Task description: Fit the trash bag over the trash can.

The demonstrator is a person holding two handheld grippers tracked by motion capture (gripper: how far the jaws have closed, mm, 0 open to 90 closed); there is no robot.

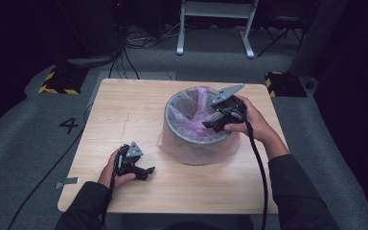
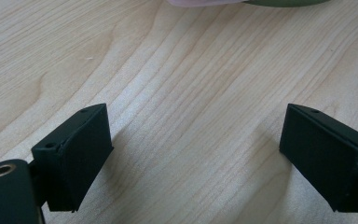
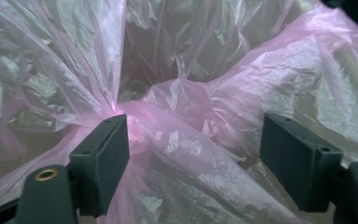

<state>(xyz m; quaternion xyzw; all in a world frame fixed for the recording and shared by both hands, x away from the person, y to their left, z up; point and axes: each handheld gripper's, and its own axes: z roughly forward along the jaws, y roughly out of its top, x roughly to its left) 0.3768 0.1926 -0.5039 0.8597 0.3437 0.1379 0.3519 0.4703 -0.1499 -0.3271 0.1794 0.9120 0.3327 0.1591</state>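
I am fitting the pink bag (image 1: 191, 115) into the bin (image 1: 194, 139) standing right of centre on the surface (image 1: 124, 110); my right tool (image 3: 193, 154) is hanging over a raised fold of the bag, jaws wide, gripping nothing. My left tool (image 2: 193, 154) is resting wide open and empty near the front edge. Next move, I judge: closing the right jaws on that fold and working the bag down.
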